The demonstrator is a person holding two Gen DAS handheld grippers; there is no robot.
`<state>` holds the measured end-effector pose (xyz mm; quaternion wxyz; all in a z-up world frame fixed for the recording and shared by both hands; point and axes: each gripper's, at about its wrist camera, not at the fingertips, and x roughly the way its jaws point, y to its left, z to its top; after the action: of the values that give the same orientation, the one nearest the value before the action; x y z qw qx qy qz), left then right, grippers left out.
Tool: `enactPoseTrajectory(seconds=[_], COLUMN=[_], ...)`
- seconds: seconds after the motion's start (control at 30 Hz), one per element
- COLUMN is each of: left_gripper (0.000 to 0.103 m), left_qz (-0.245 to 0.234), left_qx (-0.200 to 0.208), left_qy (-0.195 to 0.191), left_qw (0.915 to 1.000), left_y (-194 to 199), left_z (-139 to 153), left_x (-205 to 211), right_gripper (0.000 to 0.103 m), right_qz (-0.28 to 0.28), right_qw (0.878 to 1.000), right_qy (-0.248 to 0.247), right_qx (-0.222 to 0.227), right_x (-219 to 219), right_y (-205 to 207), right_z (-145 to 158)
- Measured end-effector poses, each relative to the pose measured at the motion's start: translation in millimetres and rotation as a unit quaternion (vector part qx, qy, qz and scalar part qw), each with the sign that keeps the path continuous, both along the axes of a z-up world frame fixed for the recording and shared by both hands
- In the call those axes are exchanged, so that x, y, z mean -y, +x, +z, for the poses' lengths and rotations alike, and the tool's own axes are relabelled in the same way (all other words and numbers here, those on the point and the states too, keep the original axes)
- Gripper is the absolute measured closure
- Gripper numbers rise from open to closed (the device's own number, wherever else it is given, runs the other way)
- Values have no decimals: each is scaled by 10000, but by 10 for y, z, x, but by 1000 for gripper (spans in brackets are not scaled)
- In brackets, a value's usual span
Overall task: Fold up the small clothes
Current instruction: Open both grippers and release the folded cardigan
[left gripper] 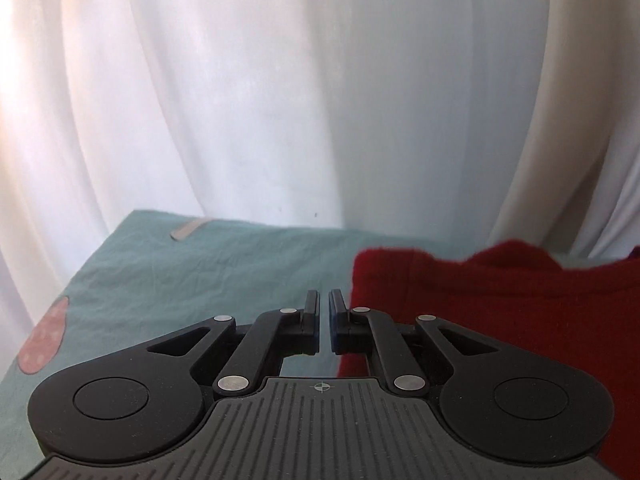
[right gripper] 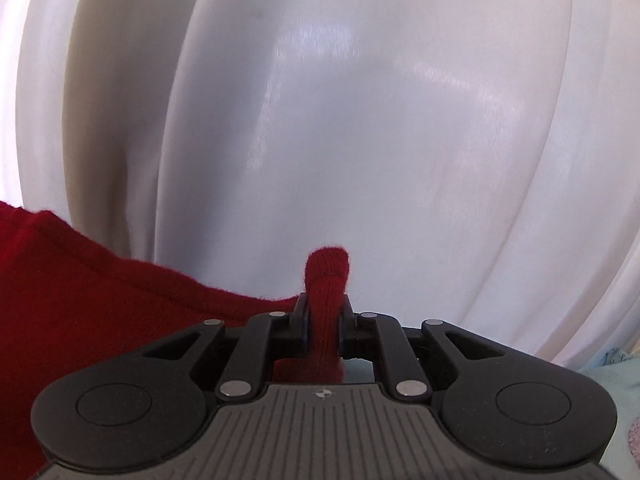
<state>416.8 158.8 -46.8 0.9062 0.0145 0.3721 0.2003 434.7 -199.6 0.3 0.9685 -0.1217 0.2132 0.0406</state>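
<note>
Lying on the teal cloth (left gripper: 168, 280), red knit garment (left gripper: 500, 320) is looking partly folded; right gripper (right gripper: 323, 320) is pinching its bunched edge, left gripper (left gripper: 324, 312) is clenched empty beside it; flattening remains.

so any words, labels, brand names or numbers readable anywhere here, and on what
None readable.
The only signs are small crosshair marks, no letters, on the left gripper and the right gripper.
Faint scribbles on the pale cloth at the right wrist view's edge: too blurred to read.
</note>
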Motion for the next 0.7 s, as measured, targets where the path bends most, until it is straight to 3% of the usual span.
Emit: enactPoseTrajectory(seconds=[0.03, 0.1, 0.2, 0.23, 0.27, 0.33, 0.43, 0.5, 0.57, 0.6, 0.63, 0.7], left_gripper=[96, 93, 82, 68, 58, 57, 51, 51, 43, 39, 32, 30], left_qz=[37, 51, -216, -425, -672, -1192, -1755, -1694, -1526, -1423, -1302, -1157], left_qx=[-137, -44, 266, 403, 512, 566, 230, -114, 60, 45, 24, 11], left_qy=[-66, -154, 45, 62, 10, -124, -361, -207, 5, -43, -145, -270], left_qw=[9999, 9999, 9994, 9983, 9964, 9912, 9836, 9853, 9883, 9898, 9914, 9929], left_y=[-6, -123, -308, -338, -366, -378, -205, -21, 64, 122, 190, 260], left_z=[-67, -66, 99, 173, 216, 228, 28, -170, -300, -303, -309, -337], left_x=[1, 46, 278, 405, 541, 856, 1252, 1362, 1347, 1317, 1254, 1139], right_gripper=[76, 71, 64, 64, 64, 64, 65, 65, 57, 40, 30, 30], right_qz=[-54, -156, -257, -207, -44, 456, 1268, 1573, 1575, 1512, 1321, 1006], right_qw=[9997, 9974, 9993, 9995, 9994, 9968, 9869, 9825, 9852, 9863, 9891, 9920], right_qy=[-66, -286, -5, 158, 342, 650, 732, 203, -163, -256, -183, 180], right_qx=[-230, -639, -266, -155, -73, -82, -682, -975, -659, -606, -619, -738], right_x=[5, 2, 85, 76, 41, -133, -517, -752, -816, -807, -757, -567], right_y=[69, 143, -80, -170, -255, -379, -420, -386, -365, -323, -243, -121], right_z=[-105, -224, -42, 52, 133, 219, 41, -209, -371, -378, -364, -325])
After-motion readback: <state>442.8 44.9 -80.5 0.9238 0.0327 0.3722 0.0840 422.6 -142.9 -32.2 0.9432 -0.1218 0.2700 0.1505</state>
